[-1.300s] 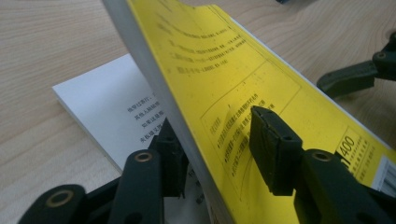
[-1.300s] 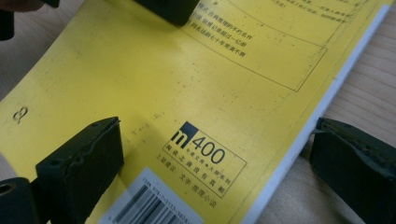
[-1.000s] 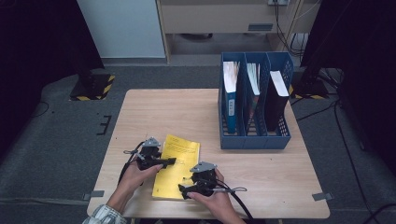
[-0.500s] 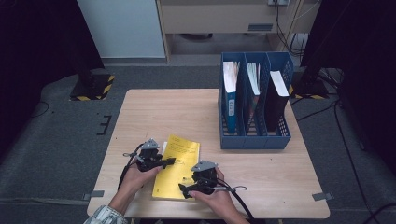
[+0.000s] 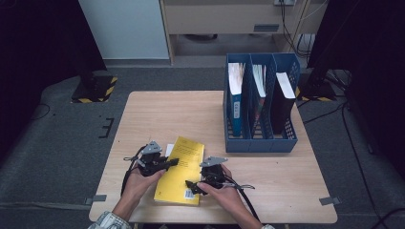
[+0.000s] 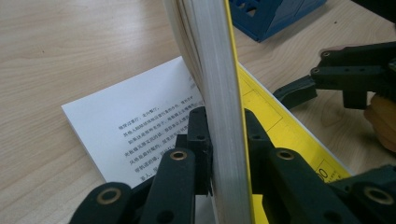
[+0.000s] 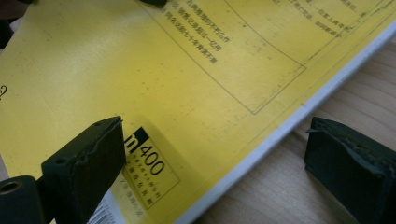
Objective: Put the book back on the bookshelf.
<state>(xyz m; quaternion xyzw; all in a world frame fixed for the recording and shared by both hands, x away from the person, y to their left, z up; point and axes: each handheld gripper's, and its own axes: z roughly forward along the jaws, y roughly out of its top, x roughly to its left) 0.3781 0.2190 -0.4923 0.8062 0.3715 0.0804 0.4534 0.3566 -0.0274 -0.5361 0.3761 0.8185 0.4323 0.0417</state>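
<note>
A yellow-covered book point(image 5: 180, 179) lies on the wooden table point(image 5: 167, 114) near its front edge. My left gripper point(image 5: 174, 162) is at the book's left edge. In the left gripper view my left gripper point(image 6: 224, 135) is shut on the yellow cover and a thick block of pages point(image 6: 219, 84), raised on edge above a white printed page point(image 6: 135, 121); its jaws have just been closing on them. My right gripper point(image 5: 192, 186) is at the book's right side. Its jaws point(image 7: 219, 154) stand open astride the book's edge point(image 7: 163, 70), having just closed a little without pressing on it.
A blue three-slot file rack point(image 5: 260, 138) holding books and folders stands at the table's back right. Cables trail from both grippers toward the front edge. Bare tabletop lies to the left and behind the book.
My right gripper has shifted slightly away from the front edge along the book's right side. My left gripper has stayed at the book's left edge.
</note>
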